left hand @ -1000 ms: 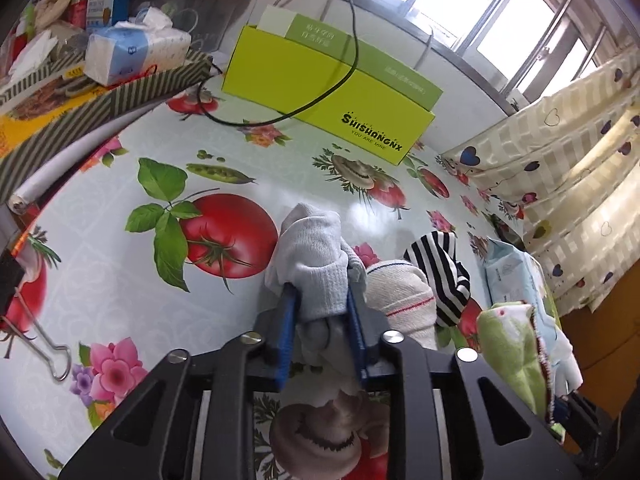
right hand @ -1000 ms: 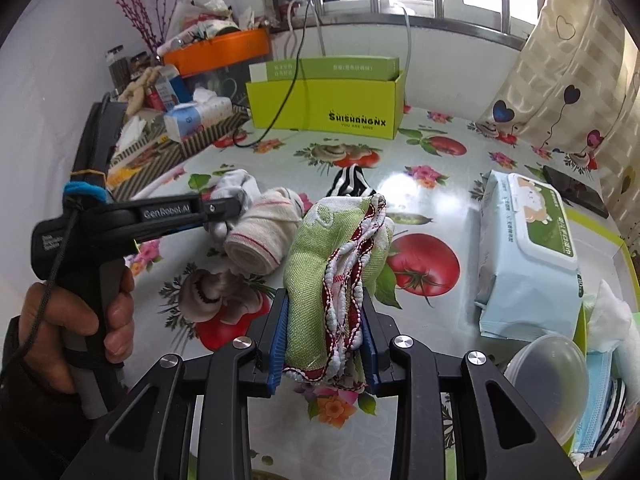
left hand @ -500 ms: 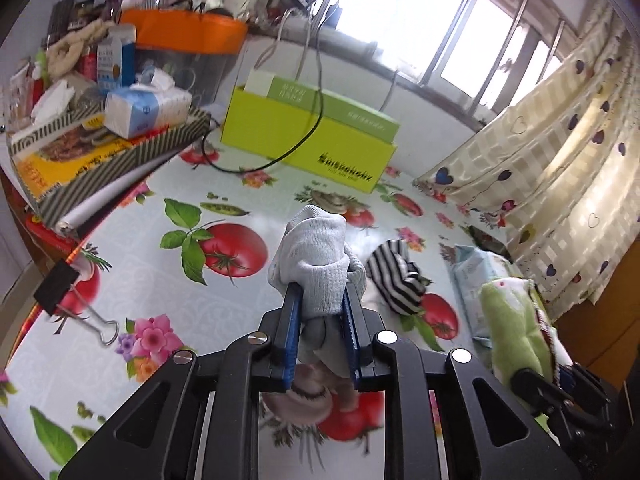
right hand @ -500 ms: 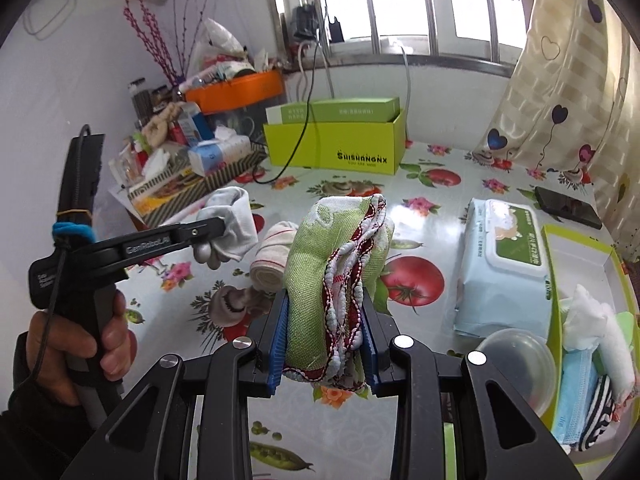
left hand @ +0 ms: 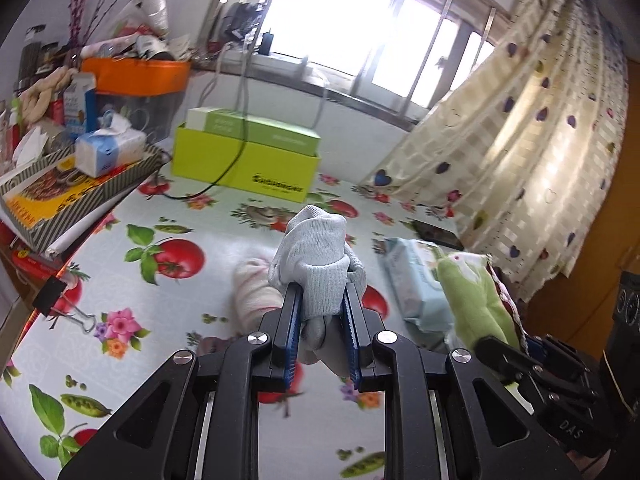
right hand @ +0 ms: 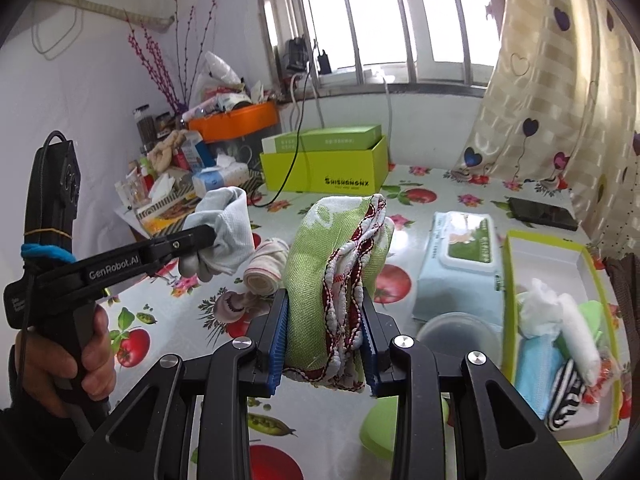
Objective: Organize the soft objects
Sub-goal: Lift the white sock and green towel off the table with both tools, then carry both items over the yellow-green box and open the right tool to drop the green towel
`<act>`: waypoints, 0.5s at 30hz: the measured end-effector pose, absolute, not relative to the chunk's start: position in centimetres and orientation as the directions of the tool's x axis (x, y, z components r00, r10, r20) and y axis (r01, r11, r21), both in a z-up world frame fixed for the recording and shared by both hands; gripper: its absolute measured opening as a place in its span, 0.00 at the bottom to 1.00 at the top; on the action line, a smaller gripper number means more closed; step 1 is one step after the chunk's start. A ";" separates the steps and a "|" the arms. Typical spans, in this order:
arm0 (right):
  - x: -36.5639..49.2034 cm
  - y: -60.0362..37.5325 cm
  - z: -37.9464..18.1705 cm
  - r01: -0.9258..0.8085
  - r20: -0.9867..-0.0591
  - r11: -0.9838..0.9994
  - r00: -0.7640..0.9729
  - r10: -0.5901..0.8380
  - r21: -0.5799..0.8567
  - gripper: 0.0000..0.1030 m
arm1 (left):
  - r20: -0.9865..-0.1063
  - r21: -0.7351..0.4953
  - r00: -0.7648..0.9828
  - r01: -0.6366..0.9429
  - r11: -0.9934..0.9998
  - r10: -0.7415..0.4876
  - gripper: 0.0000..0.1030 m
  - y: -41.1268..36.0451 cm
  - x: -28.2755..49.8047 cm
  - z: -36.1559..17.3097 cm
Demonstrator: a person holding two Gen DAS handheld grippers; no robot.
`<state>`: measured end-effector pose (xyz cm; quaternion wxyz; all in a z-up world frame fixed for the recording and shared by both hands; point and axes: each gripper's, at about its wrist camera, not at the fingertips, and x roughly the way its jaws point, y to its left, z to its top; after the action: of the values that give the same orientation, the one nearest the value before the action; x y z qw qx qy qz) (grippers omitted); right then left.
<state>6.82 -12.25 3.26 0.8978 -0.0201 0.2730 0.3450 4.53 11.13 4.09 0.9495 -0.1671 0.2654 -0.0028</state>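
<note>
My left gripper (left hand: 320, 300) fingers are clamped on a pale grey sock (left hand: 314, 256); my right gripper (right hand: 323, 320) fingers are closed on a folded green cloth (right hand: 320, 264). Both items hang clear above the table (left hand: 200, 280). Its oilcloth carries a tomato and flower print. Behind it, a window (right hand: 376, 16) and heart-print curtain (right hand: 560, 80). On the surface: a lime box (right hand: 328, 172), a wipes pack (right hand: 460, 264), a rolled sock (right hand: 264, 268). A lime tray (right hand: 560, 246) at right holds soft items.
</note>
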 end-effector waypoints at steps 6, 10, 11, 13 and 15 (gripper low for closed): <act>6.4 -14.7 3.5 -0.603 -0.487 0.781 0.640 0.595 0.161 0.29 | -0.497 -0.306 0.858 -0.028 0.952 -0.134 0.20 8.4 4.1 4.8; 6.2 -16.2 3.5 -0.581 -0.481 0.796 0.656 0.581 0.168 0.29 | -0.491 -0.295 0.856 0.012 0.955 -0.163 0.20 6.5 4.0 5.2; 6.2 -16.6 3.5 -0.577 -0.480 0.799 0.660 0.578 0.170 0.29 | -0.490 -0.293 0.855 0.023 0.956 -0.171 0.20 6.0 4.0 5.3; 6.1 -17.4 3.5 -0.569 -0.478 0.804 0.666 0.573 0.172 0.29 | -0.488 -0.290 0.854 0.039 0.956 -0.183 0.20 5.3 4.0 5.5; 6.1 -17.9 3.4 -0.561 -0.477 0.809 0.671 0.567 0.173 0.29 | -0.487 -0.286 0.851 0.054 0.957 -0.194 0.20 4.5 4.0 5.6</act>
<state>6.09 -17.91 3.42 0.9141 0.0058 0.2628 0.3087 4.04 4.50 5.62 0.9531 -0.1318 0.2647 -0.0649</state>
